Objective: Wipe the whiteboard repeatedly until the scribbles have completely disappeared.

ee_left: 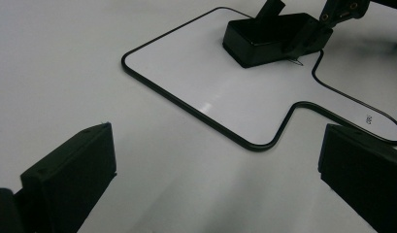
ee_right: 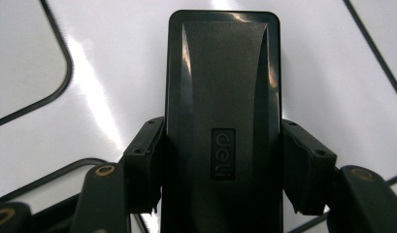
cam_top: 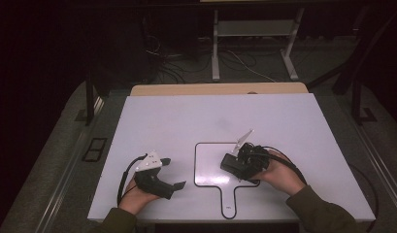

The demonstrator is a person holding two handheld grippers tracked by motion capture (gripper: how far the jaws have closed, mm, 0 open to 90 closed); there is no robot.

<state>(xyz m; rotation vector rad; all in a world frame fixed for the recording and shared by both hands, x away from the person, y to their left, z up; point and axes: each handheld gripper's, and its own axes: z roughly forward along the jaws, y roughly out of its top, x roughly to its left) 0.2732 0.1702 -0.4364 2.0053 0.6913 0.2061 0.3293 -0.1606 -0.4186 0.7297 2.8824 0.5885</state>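
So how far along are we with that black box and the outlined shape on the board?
Done: the right gripper has clamped the black box by its long sides, and the box already sits inside the black outline on the white board. In hand: the box, not yet released. Left: opening the jaws and backing off. The left gripper rests open beside the outline, holding nothing.

Black rectangular box (ee_right: 223, 121) lying inside outlined area (cam_top: 206, 165)

Two forearms enter from six o'clock. The left gripper (cam_top: 173, 173) rests at seven o'clock, jaws spread wide — nothing between them. The right gripper (cam_top: 231, 165) sits near centre, jaws clamped tight.
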